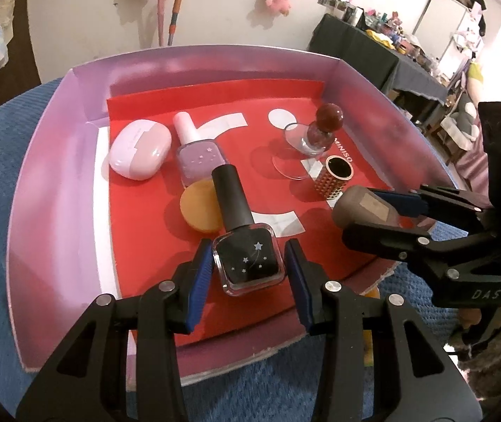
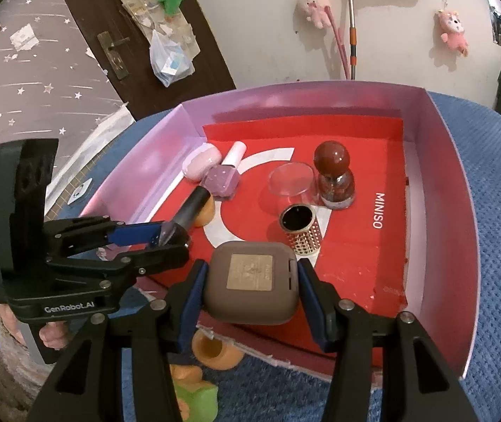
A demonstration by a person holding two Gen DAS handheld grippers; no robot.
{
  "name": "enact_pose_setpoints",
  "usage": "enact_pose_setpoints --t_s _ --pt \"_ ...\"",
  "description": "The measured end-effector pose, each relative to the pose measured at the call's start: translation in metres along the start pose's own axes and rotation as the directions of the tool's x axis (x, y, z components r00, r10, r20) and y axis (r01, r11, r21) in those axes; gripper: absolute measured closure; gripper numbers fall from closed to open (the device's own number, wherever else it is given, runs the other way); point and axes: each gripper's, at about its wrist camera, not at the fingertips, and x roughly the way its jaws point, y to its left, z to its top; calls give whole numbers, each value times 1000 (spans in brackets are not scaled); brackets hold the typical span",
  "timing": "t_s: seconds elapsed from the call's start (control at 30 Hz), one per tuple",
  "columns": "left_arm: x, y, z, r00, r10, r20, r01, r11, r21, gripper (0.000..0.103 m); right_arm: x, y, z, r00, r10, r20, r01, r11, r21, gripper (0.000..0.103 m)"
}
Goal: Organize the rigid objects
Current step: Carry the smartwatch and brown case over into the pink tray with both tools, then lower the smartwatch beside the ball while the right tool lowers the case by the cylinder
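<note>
My left gripper [image 1: 249,270] is shut on a black nail polish bottle [image 1: 247,260] with silver stars. The bottle's cap points away over the red liner of the pink tray [image 1: 57,176]. My right gripper [image 2: 252,281] is shut on a brown rounded case [image 2: 250,292], held over the tray's [image 2: 444,176] front edge. In the left wrist view the right gripper [image 1: 366,218] comes in from the right with the brown case [image 1: 359,207]. In the right wrist view the left gripper [image 2: 169,241] stands at the left with the black bottle [image 2: 189,214].
On the liner lie a pink-white case [image 1: 140,149], a lilac polish bottle [image 1: 197,154], an orange puff [image 1: 199,211], a clear dome cap [image 1: 292,161], a red ball-capped bottle [image 1: 321,130] and a gold studded cylinder [image 1: 333,179]. An orange toy [image 2: 215,351] lies on the blue mat [image 2: 496,211].
</note>
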Motion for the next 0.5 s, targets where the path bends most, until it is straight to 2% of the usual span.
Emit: enact_pose_setpoints --t_s 0.2,0.37,0.5 --pt "7 -3 5 1000 6 0 -6 1000 19 64 9 -3 3 1000 -30 -2 30 1000 -7 49" --pt "10 -1 9 998 53 18 -54 998 22 65 14 2 5 996 -83 14 84 995 -52 49" --pt "10 8 12 995 95 34 -95 995 4 65 20 0 9 996 -90 16 91 995 -47 49"
